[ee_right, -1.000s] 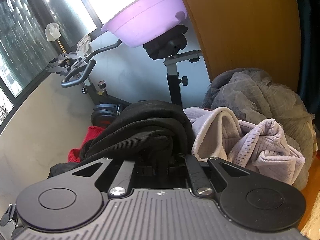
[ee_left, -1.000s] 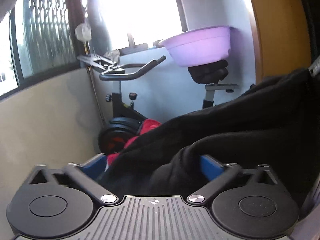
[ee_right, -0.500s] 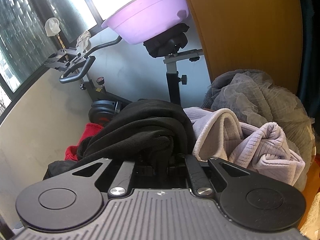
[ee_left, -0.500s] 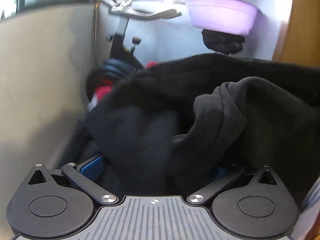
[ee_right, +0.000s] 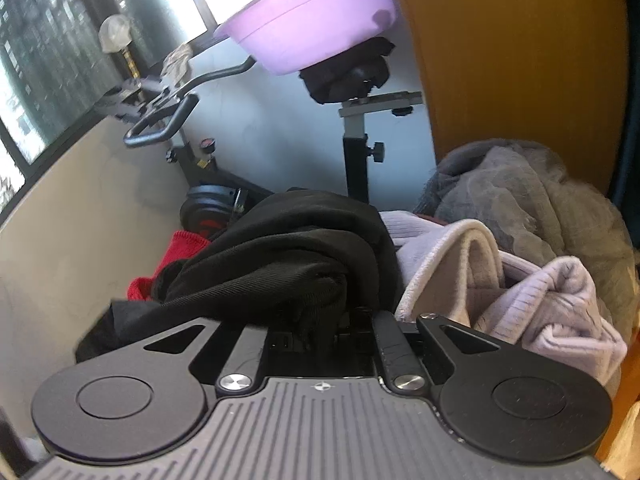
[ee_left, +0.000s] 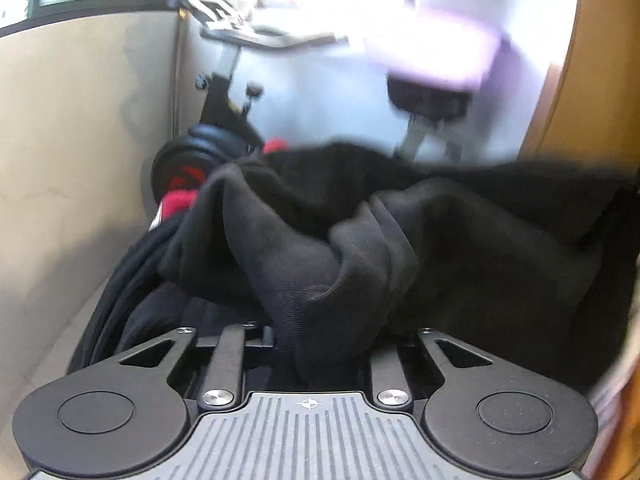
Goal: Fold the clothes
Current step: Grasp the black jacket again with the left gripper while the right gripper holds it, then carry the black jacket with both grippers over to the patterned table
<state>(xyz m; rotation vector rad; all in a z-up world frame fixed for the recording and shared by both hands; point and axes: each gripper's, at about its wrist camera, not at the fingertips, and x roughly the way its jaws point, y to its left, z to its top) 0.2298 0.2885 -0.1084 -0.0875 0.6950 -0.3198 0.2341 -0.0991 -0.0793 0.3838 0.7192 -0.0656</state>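
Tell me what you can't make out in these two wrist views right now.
- Left hand-held gripper: fingertips buried under the black garment.
- Right hand-held gripper: fingertips hidden the same way.
- Left view: purple basin blurred, washed out.
- What the clothes lie on: covered in both views.

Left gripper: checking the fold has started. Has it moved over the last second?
Yes. The left gripper tilted downward: the exercise bike and purple basin sit higher in its view.

Black claw (ee_left: 320, 344) body: ribbed grey deck, round pivots, silver screws
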